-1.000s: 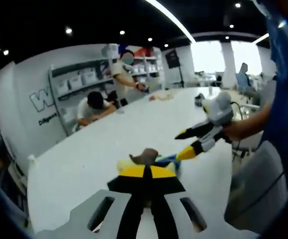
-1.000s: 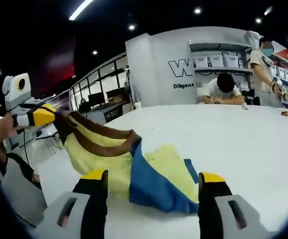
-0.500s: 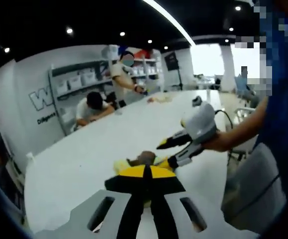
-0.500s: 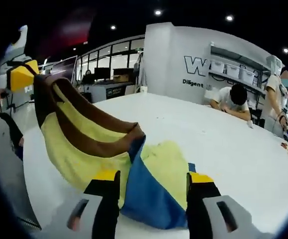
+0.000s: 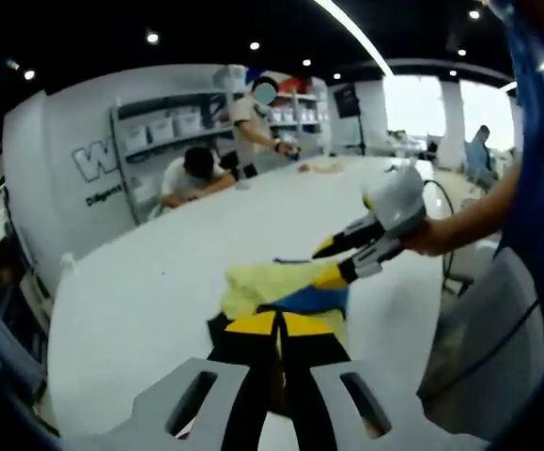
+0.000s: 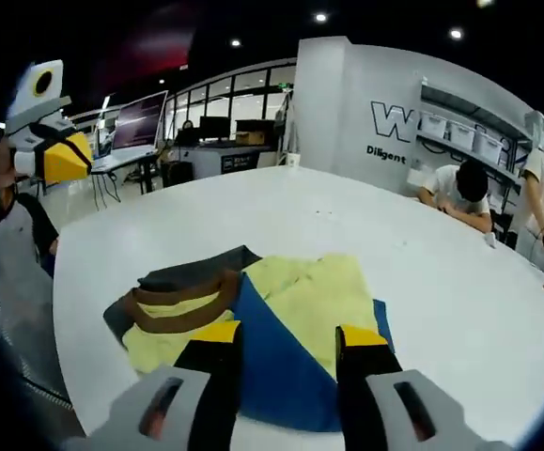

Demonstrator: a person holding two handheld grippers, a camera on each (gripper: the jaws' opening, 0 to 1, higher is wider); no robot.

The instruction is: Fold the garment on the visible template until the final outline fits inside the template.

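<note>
Your left gripper view looks low across the white table (image 5: 140, 282); your right gripper view faces it from above. Both share the garment (image 6: 281, 319), centre frame.

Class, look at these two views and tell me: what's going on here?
A person is working with two handheld grippers on a yellow, blue and brown garment that lies crumpled and partly folded on a white table. The right gripper is open, its jaws either side of the blue part. The left gripper is shut and held up to one side, clear of the cloth.
</note>
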